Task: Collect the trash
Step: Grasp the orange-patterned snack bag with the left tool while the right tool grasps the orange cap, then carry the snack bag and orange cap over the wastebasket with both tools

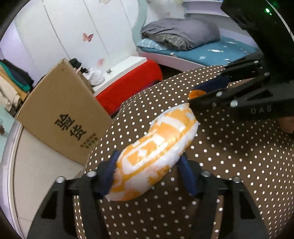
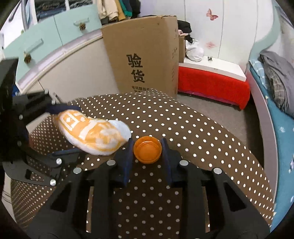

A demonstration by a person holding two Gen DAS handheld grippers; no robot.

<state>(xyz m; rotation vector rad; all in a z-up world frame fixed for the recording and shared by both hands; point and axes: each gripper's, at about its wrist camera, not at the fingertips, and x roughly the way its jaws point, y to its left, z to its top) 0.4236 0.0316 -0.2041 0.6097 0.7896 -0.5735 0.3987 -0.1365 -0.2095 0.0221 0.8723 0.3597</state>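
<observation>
Left tool (image 1: 147,172) clamps the orange packet (image 1: 156,152); right tool (image 2: 148,152) clamps the orange cap (image 2: 147,151) mid-table, clear of edges.

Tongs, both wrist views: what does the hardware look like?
Both are matte black plastic linkages with cut-out slots and round silver pivot bolts. Left tongs and right tongs carry dark navy-blue finger pads. The right unit's body shows embossed lettering "DAS" and a green indicator light.

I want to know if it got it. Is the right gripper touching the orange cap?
Touching. In the right wrist view, the right gripper has its blue pads against both sides of the orange cap on the polka-dot tablecloth, with no gap showing.
</observation>
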